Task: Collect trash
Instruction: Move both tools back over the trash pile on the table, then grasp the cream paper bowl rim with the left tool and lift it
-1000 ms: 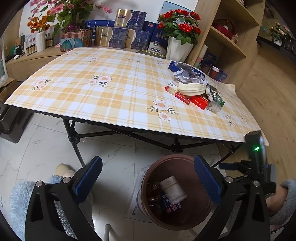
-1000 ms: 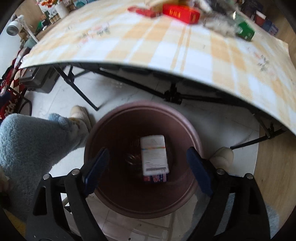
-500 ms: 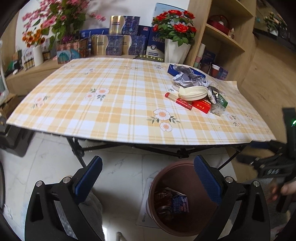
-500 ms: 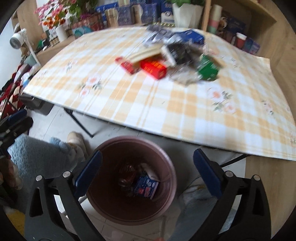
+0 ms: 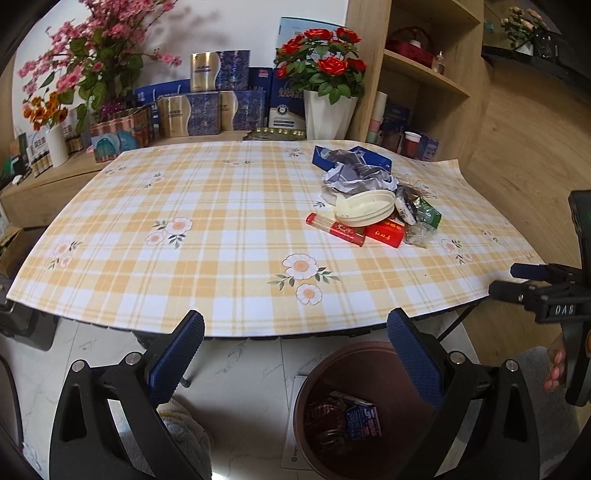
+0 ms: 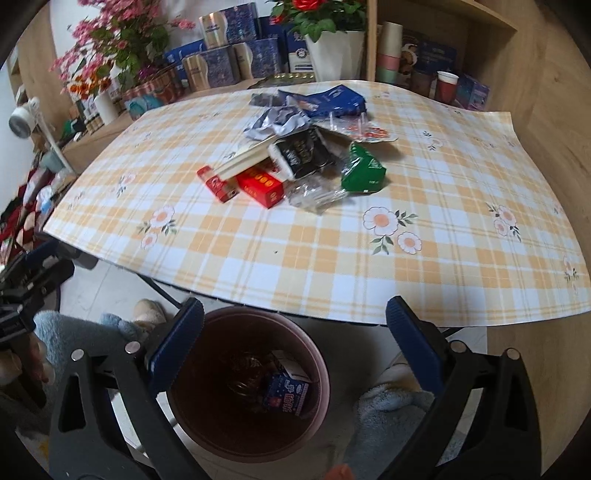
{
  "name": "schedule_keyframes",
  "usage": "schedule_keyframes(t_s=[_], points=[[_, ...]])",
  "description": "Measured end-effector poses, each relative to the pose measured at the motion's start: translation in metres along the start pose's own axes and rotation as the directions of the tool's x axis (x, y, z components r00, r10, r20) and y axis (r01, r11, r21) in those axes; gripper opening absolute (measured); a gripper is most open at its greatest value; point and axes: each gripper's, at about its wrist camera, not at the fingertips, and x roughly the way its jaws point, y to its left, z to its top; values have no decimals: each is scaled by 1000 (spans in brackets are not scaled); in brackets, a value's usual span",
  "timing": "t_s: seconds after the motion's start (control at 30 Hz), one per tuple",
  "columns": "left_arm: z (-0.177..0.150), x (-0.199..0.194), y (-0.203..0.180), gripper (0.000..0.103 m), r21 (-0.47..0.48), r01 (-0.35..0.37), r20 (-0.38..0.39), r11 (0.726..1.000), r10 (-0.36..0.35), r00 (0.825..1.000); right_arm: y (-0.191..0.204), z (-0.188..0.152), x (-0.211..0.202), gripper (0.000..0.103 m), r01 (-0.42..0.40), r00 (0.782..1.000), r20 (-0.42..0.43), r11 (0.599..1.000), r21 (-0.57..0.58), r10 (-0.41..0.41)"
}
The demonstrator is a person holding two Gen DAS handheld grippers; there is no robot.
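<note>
Worktop (image 5: 229, 236) in yellow plaid carries a trash pile (image 5: 376, 206) toward its far right. Brown bin (image 6: 321, 373) on the floor below holds a blue carton (image 6: 286, 393). Both claws, left (image 5: 295, 365) and right (image 6: 293, 350), gape empty.

A folding table (image 5: 221, 229) with a yellow plaid floral cloth stands on white marble-pattern floor tiles (image 5: 251, 373). Behind the table: a white wall (image 5: 229, 22), a low wooden counter (image 5: 55, 177) and wooden shelving (image 5: 424, 74). Right of the table, the floor is wood (image 5: 517, 155).
</note>
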Motion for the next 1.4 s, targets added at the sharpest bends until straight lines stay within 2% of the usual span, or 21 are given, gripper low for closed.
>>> schedule_keyframes(t_s=[0.17,0.27,0.5,0.6,0.7,0.83,1.0,1.03,1.1,1.4], points=[[8,6,-5,97,30,9,3,1000,-9,1000,-10,10,-1,97,26,1000,14,999,38,-27],[14,10,-9,97,53,16,5,998,-17,1000,-20,15,-1,97,4,1000,26,997,71,-6],[37,28,-28,97,134,67,0,989,-68,998,-43,25,5,97,9,999,44,992,126,-14],[47,41,-42,90,177,102,-19,979,-100,995,-53,28,10,97,0,999,41,988,157,-6],[59,60,-56,85,226,125,-43,966,-118,992,-63,30,13,97,-31,999,34,982,188,25],[77,90,-75,77,281,165,-74,945,-150,986,-65,31,16,97,27,999,23,986,165,-31],[95,131,-95,68,366,196,-124,910,-161,979,-79,31,21,97,6,1000,8,977,213,-8],[98,140,-97,65,380,202,-144,903,-158,977,-81,31,22,97,6,1000,6,975,223,-7],[101,154,-98,52,393,221,-184,893,-160,970,-84,31,22,97,5,1000,7,973,229,-6],[109,182,-113,51,482,258,-250,837,-151,956,-92,30,24,97,-7,1000,5,971,240,6]])
